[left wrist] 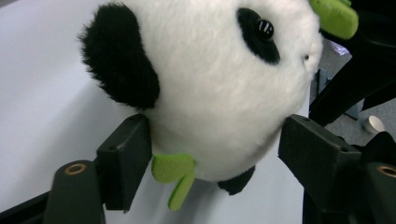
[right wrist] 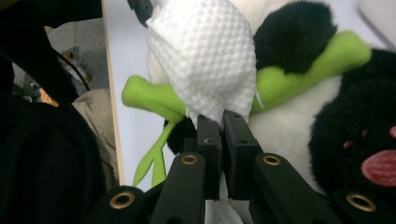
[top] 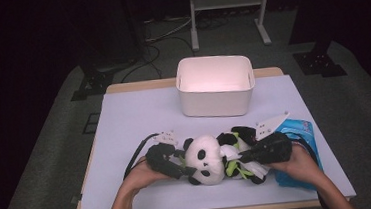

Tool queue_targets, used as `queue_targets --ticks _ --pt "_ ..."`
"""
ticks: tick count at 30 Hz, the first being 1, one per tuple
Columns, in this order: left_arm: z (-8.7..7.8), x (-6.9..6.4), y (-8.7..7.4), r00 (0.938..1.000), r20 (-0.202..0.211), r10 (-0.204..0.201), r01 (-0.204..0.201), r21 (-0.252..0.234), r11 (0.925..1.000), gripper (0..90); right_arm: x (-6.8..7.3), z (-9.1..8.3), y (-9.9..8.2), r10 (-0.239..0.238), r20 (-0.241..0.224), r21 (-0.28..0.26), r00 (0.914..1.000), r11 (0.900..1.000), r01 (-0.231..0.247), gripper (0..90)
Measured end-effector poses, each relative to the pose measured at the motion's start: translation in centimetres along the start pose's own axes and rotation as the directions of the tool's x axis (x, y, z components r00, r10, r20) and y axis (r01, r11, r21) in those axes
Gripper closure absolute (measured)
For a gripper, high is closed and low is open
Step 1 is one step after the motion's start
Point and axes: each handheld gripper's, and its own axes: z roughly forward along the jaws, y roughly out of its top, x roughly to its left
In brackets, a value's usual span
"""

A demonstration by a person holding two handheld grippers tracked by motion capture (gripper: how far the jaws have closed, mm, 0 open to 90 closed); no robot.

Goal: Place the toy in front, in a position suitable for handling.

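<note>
A black and white plush panda point(top: 205, 155) with green felt bamboo point(right wrist: 149, 95) lies on the table's near middle. Its head point(left wrist: 210, 70) sits between the jaws of my left gripper point(left wrist: 215, 140), whose pads stand at the fur on both sides without squeezing it. From the left, the left gripper point(top: 191, 170) reaches the head low down. My right gripper point(right wrist: 223, 119) is shut on a white textured wipe point(right wrist: 205, 56), which rests against the panda's body. The right gripper point(top: 240, 158) comes in from the right, with the wipe point(top: 231, 152) bunched on the toy.
A white open bin point(top: 215, 84) stands at the table's far middle. A blue soft pack point(top: 296, 131) lies by the right hand near the right edge. The pale mat point(top: 139, 118) covers the tabletop. The wooden table edge point(right wrist: 112, 116) runs close behind the toy.
</note>
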Motion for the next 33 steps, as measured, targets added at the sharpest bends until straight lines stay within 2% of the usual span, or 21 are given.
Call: queue_targets --ticks 2,6,10,14,17,18,19,20,21,22,27,28,29,30,32,33 --pt "0.0 0.2 0.1 0.9997 0.01 -0.024 0.024 -0.005 0.9997 20.1 0.1 0.2 -0.3 0.001 -0.011 0.006 0.9999 1.0 -0.001 85.5" --pt "-0.1 0.4 0.2 0.999 0.031 -0.033 0.034 -0.016 0.9993 18.1 0.3 0.3 -0.6 0.003 -0.021 0.008 0.9998 1.0 -0.003 85.5" --pt "0.0 1.0 0.7 0.9958 0.065 -0.065 0.069 -0.064 0.9955 15.3 0.5 0.5 -0.9 0.002 -0.035 0.014 0.9994 0.9999 -0.002 85.5" --pt "0.7 1.1 1.3 0.9948 0.075 -0.07 0.073 -0.037 0.9967 13.0 0.7 0.6 -1.0 -0.006 -0.038 0.026 0.9992 0.9996 0.007 85.5" --pt "0.8 1.0 1.4 0.996 0.063 -0.064 0.066 -0.04 0.997 20.6 0.7 0.6 -1.0 -0.006 -0.036 0.026 0.9993 0.9996 0.007 85.4" --pt "0.8 0.9 1.3 0.9977 0.037 -0.058 0.06 -0.055 0.9967 23.8 0.5 0.5 -0.9 -0.003 -0.035 0.019 0.9994 0.9998 0.004 85.4" --pt "0.8 0.9 1.3 0.9977 0.037 -0.058 0.06 -0.055 0.9967 27.3 0.5 0.5 -0.9 -0.003 -0.035 0.019 0.9994 0.9998 0.004 85.4" --pt "0.8 0.5 1.1 0.9998 0.002 -0.018 0.019 -0.076 0.9969 30.3 0.4 0.4 -0.7 -0.002 -0.03 0.009 0.9995 1.0 0.002 85.5" --pt "0.8 0.5 1.1 0.9998 0.002 -0.018 0.019 -0.076 0.9969 32.2 0.4 0.4 -0.7 -0.002 -0.03 0.009 0.9995 1.0 0.002 85.5" --pt "0.8 0.0 1.1 0.9991 -0.038 0.018 -0.021 -0.098 0.9949 34.0 0.2 0.3 -0.4 0.0 -0.03 0.004 0.9996 1.0 0.0 85.6" --pt "0.7 -0.6 1.3 0.9872 -0.117 0.109 -0.124 -0.132 0.9834 37.8 0.1 0.0 0.1 0.0 -0.023 -0.013 0.9997 0.9999 0.0 85.6" --pt "0.6 -0.7 1.4 0.9846 -0.127 0.12 -0.138 -0.14 0.9805 38.1 0.0 -0.1 0.1 -0.006 -0.02 -0.017 0.9998 0.9998 0.005 85.6" --pt "0.6 -0.7 1.4 0.9846 -0.127 0.12 -0.138 -0.14 0.9805 38.5 0.0 -0.1 0.1 -0.006 -0.02 -0.017 0.9998 0.9998 0.005 85.6" --pt "0.5 -1.0 1.6 0.9782 -0.145 0.149 -0.171 -0.151 0.9737 38.9 0.0 -0.5 0.2 -0.003 -0.018 -0.029 0.9998 0.9996 0.003 85.6" --pt "0.3 -1.3 1.7 0.9697 -0.16 0.185 -0.207 -0.138 0.9685 39.7 0.1 -1.0 0.5 0.0 -0.015 -0.052 0.9999 0.9986 0.0 85.5" --pt "0.2 -1.6 1.7 0.9625 -0.173 0.209 -0.232 -0.129 0.9641 40.3 0.1 -1.3 0.6 -0.002 -0.009 -0.064 1.0 0.998 0.002 85.5"
